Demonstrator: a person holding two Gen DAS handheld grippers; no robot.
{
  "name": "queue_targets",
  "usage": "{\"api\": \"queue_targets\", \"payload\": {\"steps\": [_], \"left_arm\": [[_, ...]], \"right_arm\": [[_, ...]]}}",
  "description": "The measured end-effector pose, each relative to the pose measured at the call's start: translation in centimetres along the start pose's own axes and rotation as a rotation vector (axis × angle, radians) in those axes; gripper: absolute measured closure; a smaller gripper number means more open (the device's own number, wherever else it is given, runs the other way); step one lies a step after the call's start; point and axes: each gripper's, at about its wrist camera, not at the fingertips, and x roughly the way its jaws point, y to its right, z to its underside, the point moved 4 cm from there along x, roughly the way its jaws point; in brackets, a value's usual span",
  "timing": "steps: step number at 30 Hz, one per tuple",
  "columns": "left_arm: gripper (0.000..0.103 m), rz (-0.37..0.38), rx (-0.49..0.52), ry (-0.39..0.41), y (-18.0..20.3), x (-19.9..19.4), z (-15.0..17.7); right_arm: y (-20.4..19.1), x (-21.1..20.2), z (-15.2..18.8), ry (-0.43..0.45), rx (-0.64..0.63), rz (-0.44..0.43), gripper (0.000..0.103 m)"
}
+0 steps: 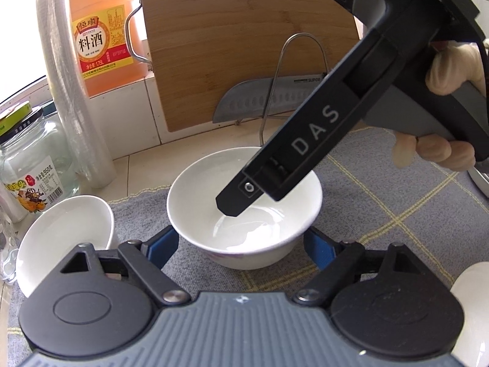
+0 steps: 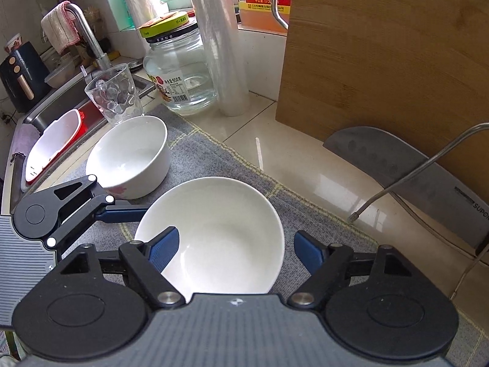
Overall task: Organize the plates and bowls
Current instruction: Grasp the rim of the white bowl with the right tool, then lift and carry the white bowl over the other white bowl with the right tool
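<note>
A white bowl (image 1: 244, 214) (image 2: 214, 232) stands upright on a grey checked cloth (image 1: 382, 198). My left gripper (image 1: 241, 238) reaches around it low down, and its blue pads (image 1: 163, 243) rest against the bowl's wall on both sides. In the right wrist view one left finger (image 2: 122, 214) meets the bowl from the left. My right gripper (image 2: 237, 249) straddles the rim: one finger (image 2: 163, 250) hangs inside the bowl, the other stands outside with a strip of cloth showing between it and the rim. A gloved hand (image 1: 440, 153) holds it. A second white bowl (image 1: 64, 238) (image 2: 131, 156) sits to the left.
A wooden cutting board (image 2: 382, 61), a cleaver (image 2: 412, 165) and a wire stand (image 1: 293, 76) line the back. A glass jar (image 2: 177, 73), a tumbler (image 2: 114, 94), a film roll (image 2: 220, 46) and a cooking wine bottle (image 1: 101, 30) crowd the left; the sink (image 2: 61, 107) lies beyond.
</note>
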Motion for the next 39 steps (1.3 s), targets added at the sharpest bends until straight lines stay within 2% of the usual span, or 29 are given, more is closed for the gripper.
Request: {"api": "queue_targets", "payload": {"steps": [8, 25, 39], "left_arm": [[0.015, 0.017, -0.004, 0.002, -0.2, 0.1, -0.1], [0.015, 0.035, -0.003, -0.007, -0.2, -0.5, -0.2], [0.015, 0.055, 0.012, -0.012, 1.7, -4.9, -0.7]], "right_arm": [[0.1, 0.3, -0.2, 0.003, 0.02, -0.018, 0.028], [-0.5, -0.4, 0.1, 0.005, 0.018, -0.026, 0.028], [-2.8, -4.5, 1.5, 0.028, 0.007, -0.043, 0.028]]}}
